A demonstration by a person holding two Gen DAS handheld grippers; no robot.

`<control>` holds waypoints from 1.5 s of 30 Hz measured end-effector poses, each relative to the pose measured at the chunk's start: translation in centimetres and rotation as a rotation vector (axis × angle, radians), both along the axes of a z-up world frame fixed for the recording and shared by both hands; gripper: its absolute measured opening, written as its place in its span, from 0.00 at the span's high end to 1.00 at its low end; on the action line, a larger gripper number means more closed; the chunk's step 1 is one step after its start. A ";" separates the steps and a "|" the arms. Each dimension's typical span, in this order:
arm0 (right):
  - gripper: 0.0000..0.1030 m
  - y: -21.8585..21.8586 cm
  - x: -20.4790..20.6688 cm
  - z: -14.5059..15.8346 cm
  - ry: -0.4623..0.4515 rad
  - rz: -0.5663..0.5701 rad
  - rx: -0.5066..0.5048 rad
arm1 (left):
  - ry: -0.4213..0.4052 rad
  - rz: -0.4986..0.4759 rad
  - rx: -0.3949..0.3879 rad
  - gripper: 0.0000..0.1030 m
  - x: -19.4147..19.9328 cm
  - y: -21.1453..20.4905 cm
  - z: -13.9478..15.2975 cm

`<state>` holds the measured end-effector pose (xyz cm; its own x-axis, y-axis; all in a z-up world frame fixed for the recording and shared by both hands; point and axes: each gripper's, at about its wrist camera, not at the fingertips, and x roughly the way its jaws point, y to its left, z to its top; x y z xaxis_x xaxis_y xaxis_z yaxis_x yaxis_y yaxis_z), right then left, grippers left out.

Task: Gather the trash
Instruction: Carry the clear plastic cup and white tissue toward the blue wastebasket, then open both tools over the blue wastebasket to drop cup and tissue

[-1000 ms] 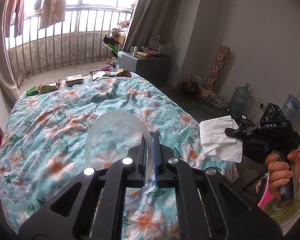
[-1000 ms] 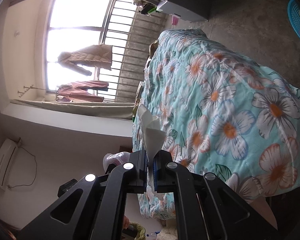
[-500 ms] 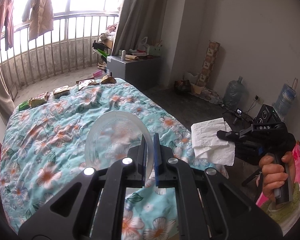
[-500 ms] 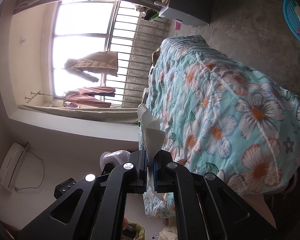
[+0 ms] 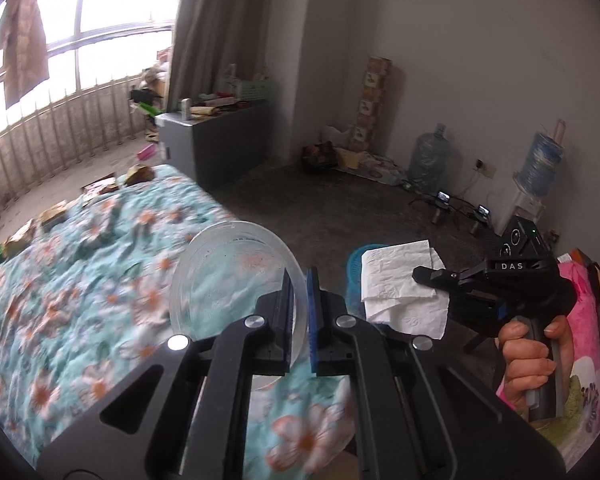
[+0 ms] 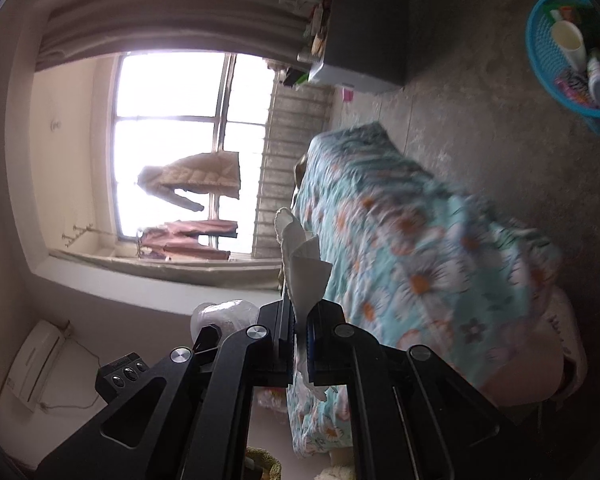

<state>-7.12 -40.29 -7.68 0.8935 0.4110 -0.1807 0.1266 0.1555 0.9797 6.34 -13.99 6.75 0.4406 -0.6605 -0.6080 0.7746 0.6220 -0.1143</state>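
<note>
My left gripper [image 5: 299, 280] is shut on the rim of a clear plastic lid [image 5: 228, 276] and holds it in the air over the bed's edge. My right gripper [image 6: 298, 320] is shut on a white paper tissue [image 6: 302, 268]; it also shows in the left wrist view [image 5: 420, 274], to the right of the lid, with the tissue [image 5: 400, 284] hanging from it. A blue basket [image 6: 572, 60] with a cup, bottle and wrappers stands on the floor; its rim peeks from behind the tissue in the left wrist view [image 5: 354, 264].
The bed with a floral cover [image 5: 80, 280] fills the left; several wrappers [image 5: 52, 212] lie at its far edge. A grey cabinet [image 5: 216, 136] stands by the curtain. Water jugs [image 5: 428, 156] and cables line the far wall across bare concrete floor [image 5: 320, 208].
Both grippers have swung right, away from the bed towards the floor, each keeping its hold. The blue basket has come into fuller view.
</note>
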 end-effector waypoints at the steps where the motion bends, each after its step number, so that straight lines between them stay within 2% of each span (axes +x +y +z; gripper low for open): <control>1: 0.95 -0.7 -0.6 -0.2 -0.004 -0.020 0.009 | 0.003 -0.030 0.005 0.96 -0.2 -1.6 0.0; 7: 0.95 -5.8 -5.4 -1.6 0.003 -0.187 0.024 | 0.076 -0.166 0.035 0.96 -0.6 -10.0 -1.1; 11: 0.95 -9.6 -9.1 -2.8 0.069 -0.337 -0.020 | 0.086 -0.261 0.088 0.96 -0.9 -16.5 -2.3; 14: 0.95 -12.5 -11.8 -4.3 0.176 -0.471 -0.077 | 0.192 -0.314 0.100 0.96 0.1 -21.7 -3.8; 17: 0.95 -15.1 -12.8 -6.3 0.262 -0.549 -0.086 | 0.288 -0.330 0.144 0.96 1.4 -26.6 -6.5; 20: 0.95 -17.7 -12.7 -9.1 0.327 -0.585 -0.047 | 0.371 -0.328 0.231 0.96 2.7 -31.8 -10.5; 24: 0.95 -20.6 -10.1 -11.9 0.420 -0.586 -0.058 | 0.383 -0.329 0.318 0.96 3.8 -37.1 -15.4; 30: 0.93 -25.4 -5.2 -15.1 0.527 -0.537 -0.121 | 0.386 -0.316 0.365 0.95 5.2 -42.9 -20.1; 31: 0.93 -26.2 -4.4 -15.7 0.540 -0.533 -0.126 | 0.367 -0.307 0.370 0.87 5.4 -44.0 -20.8; 32: 0.88 -27.0 -3.5 -16.5 0.555 -0.524 -0.130 | 0.359 -0.297 0.375 0.60 5.5 -44.5 -21.2; 33: 0.70 -28.1 -2.4 -17.8 0.585 -0.505 -0.123 | 0.350 -0.275 0.391 0.46 5.8 -45.2 -21.8; 34: 0.60 -28.8 -1.7 -18.9 0.625 -0.496 -0.118 | 0.334 -0.246 0.397 0.38 5.8 -45.6 -22.2; 35: 0.55 -29.2 -1.3 -20.1 0.679 -0.493 -0.117 | 0.320 -0.214 0.403 0.38 6.1 -45.7 -22.5; 36: 0.55 -29.6 -1.2 -21.3 0.740 -0.494 -0.113 | 0.319 -0.198 0.411 0.38 6.2 -45.5 -22.5; 38: 0.55 -29.5 -1.6 -22.7 0.796 -0.506 -0.090 | 0.350 -0.182 0.411 0.38 6.6 -44.9 -22.1; 41: 0.55 -28.6 -3.0 -22.9 0.791 -0.552 -0.068 | 0.356 -0.181 0.363 0.38 7.4 -43.6 -20.3; 45: 0.55 -26.9 -4.2 -20.7 0.796 -0.584 -0.146 | 0.319 -0.188 0.315 0.38 7.2 -41.6 -16.5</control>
<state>-11.30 -67.15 -28.36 0.5455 -0.1279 -0.8283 0.8328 -0.0284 0.5528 13.57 -55.58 -9.74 0.0903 -0.4734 -0.8762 0.8340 0.5168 -0.1932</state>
